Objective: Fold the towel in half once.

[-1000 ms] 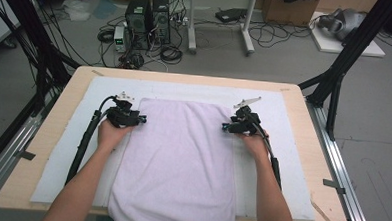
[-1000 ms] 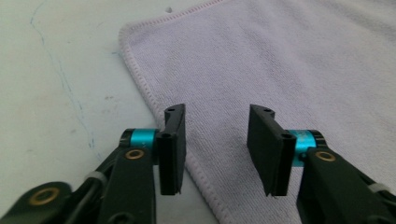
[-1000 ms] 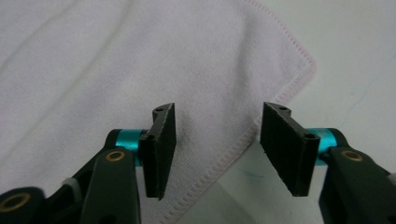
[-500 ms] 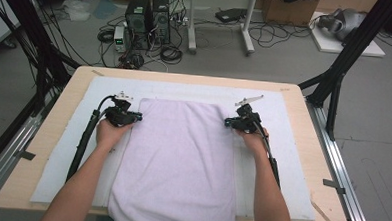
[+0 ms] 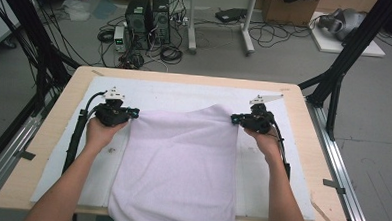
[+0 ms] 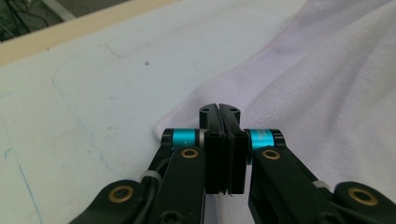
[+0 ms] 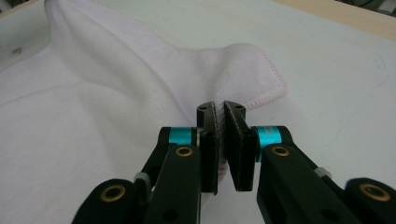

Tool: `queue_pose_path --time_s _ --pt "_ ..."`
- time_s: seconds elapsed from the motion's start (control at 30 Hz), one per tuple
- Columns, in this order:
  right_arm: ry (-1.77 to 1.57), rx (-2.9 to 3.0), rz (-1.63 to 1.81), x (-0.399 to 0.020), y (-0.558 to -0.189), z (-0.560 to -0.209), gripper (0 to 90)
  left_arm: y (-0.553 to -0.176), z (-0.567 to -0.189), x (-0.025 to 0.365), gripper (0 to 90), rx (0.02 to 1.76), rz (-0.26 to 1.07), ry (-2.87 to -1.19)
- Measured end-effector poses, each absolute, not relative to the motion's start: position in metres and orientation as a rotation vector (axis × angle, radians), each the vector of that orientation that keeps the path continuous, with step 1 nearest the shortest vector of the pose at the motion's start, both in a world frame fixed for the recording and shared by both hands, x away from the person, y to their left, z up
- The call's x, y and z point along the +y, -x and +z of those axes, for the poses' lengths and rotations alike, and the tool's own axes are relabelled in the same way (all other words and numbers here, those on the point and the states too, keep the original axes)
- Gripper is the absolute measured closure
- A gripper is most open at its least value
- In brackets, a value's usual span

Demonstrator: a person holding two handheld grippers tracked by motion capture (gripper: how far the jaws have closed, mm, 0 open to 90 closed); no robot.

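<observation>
A pale lilac towel (image 5: pixel 181 165) lies spread over the white mat, its near end hanging off the table's front edge. My left gripper (image 5: pixel 134 114) is shut on the towel's far left corner (image 6: pixel 187 116), the jaws pressed tight together on the cloth. My right gripper (image 5: pixel 233 119) is shut on the far right corner (image 7: pixel 252 79), with the hemmed edge sticking up past the pads. Both corners are raised off the mat, and the far edge of the towel (image 5: pixel 204 113) arches up between them.
A white mat (image 5: pixel 184 95) covers most of the wooden table (image 5: pixel 58 119). Bare mat lies beyond the towel's far edge. Black frame posts (image 5: pixel 335 81) stand at the table's far corners. Computers and cables sit on the floor behind.
Both grippers have closed on the towel's far corners and lifted them, drawing the far edge up off the mat and slightly toward the person.
</observation>
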State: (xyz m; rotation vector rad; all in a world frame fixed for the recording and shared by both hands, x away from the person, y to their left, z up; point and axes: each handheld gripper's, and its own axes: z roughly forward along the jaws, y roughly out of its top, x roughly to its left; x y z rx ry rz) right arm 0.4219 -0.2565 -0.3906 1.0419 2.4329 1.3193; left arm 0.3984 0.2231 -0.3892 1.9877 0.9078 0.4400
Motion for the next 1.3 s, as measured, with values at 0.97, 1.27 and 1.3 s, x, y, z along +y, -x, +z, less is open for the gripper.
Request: queue_pose_path --time_s 0.97,1.27,1.3 --pt "-1.058 2.552 1.223 -0.235 -0.401 -0.421 49.0 -0.388 -0.432 0.233 49.0 0.993 0.286 -2.063" --pt "-1.059 2.579 1.158 -0.233 -0.406 -0.443 75.4 -0.393 -0.442 0.227 80.4 0.982 0.320 -2.107" --pt "-1.058 2.582 1.164 -0.233 -0.406 -0.443 78.8 -0.392 -0.441 0.226 83.9 0.963 0.333 -2.117"
